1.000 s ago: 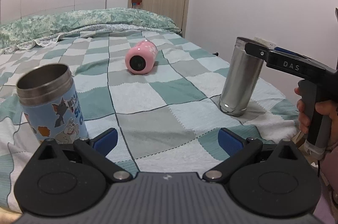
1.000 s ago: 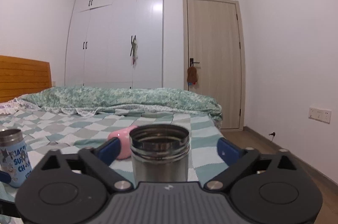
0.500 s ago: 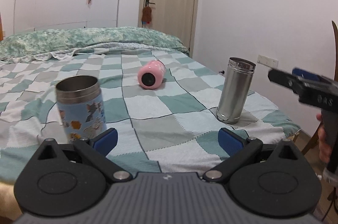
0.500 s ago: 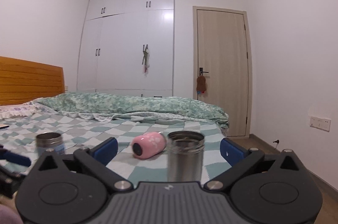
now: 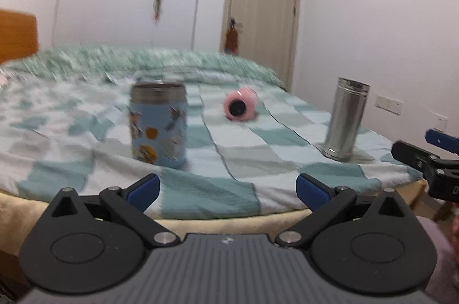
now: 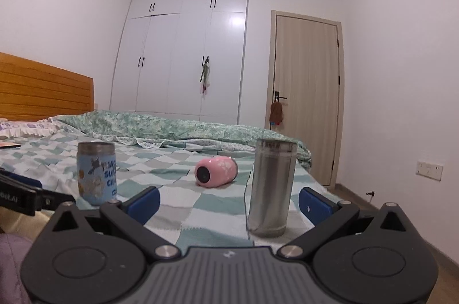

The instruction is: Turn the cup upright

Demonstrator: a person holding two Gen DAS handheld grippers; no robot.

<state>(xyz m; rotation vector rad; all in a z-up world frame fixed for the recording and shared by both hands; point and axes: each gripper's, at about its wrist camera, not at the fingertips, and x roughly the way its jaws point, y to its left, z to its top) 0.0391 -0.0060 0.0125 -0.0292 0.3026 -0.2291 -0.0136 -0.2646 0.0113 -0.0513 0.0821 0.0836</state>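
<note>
A pink cup [image 5: 240,106] lies on its side on the checked bedspread [image 5: 246,137], dark end toward me; it also shows in the right wrist view [image 6: 215,171]. A blue cartoon cup [image 5: 158,124] [image 6: 96,172] and a tall steel cup [image 5: 345,119] [image 6: 271,186] stand upright. My left gripper [image 5: 228,189] is open and empty, back beyond the bed's front edge. My right gripper [image 6: 229,200] is open and empty, a short way before the steel cup. The right gripper shows at the left view's right edge [image 5: 424,157].
A folded green quilt [image 6: 178,126] lies across the far end of the bed. A wooden headboard [image 6: 37,91] is at left, white wardrobes [image 6: 183,51] and a door [image 6: 307,91] behind. The bed's front edge [image 5: 229,220] is close below the left gripper.
Both grippers have drawn back from the cups and the bed. The right gripper, earlier around the steel cup, is now clear of it. The left view swung, so the blue cup sits nearer centre.
</note>
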